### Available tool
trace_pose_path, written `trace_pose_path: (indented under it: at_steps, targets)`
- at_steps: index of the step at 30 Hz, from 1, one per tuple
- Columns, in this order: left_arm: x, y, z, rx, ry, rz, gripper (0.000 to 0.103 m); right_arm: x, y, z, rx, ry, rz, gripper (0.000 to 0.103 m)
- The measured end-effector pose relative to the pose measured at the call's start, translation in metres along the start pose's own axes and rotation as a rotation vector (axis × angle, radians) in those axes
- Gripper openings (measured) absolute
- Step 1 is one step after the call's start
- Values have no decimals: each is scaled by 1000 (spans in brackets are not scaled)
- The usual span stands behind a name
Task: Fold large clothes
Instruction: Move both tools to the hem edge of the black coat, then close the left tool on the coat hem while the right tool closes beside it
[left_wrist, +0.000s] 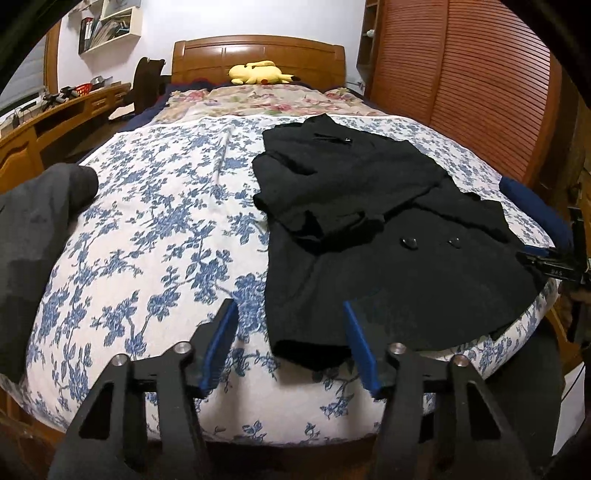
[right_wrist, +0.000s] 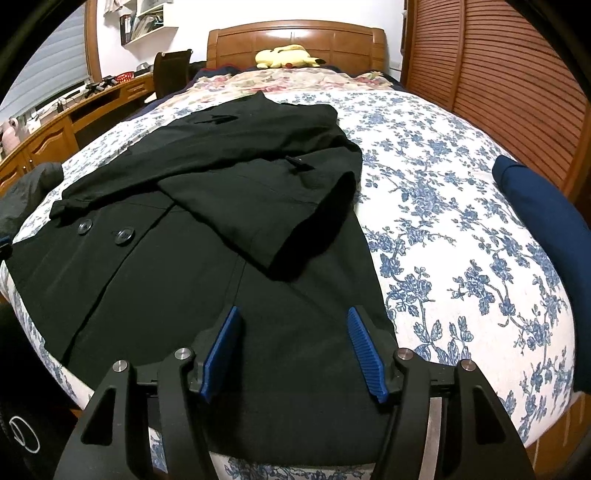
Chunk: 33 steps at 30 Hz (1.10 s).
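Wooden headboard (left_wrist: 258, 55), louvred wardrobe doors (left_wrist: 469, 70), and desk (left_wrist: 55, 114) line the walls.

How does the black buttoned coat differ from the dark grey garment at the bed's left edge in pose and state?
The black buttoned coat lies spread flat on the blue floral bedspread, sleeves folded across its front; the dark grey garment is bunched in a heap. The coat sits between both open grippers, left and right; the grey garment lies off to the side. Both rest on the bed, ungripped.

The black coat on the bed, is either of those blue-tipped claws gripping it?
No, the left gripper and the right gripper both stand open over the black coat, nothing between their fingers.
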<state>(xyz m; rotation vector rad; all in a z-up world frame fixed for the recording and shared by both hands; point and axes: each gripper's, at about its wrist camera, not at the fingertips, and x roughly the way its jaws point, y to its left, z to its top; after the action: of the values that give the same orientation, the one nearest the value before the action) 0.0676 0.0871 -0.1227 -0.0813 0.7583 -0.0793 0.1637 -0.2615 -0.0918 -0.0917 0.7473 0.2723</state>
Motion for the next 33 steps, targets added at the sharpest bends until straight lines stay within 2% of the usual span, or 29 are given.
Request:
trace_pose_path:
  at_steps: [6, 16, 21, 31, 33]
  targets:
    - [6, 2, -8, -8, 34, 11, 56, -9, -4, -3, 3, -1, -9, 63]
    - [7, 4, -14, -18, 48, 7, 55, -22, -13, -12, -12, 14, -68, 64]
    - [6, 4, -15, -33, 47, -27, 39, -25, -22, -16, 28, 27, -40, 65]
    - [8, 5, -14, -39, 56, -28, 39, -24, -21, -16, 18, 46, -13, 65]
    - [9, 4, -14, -39, 54, -27, 35, -20, -22, -17, 32, 47, 4, 66]
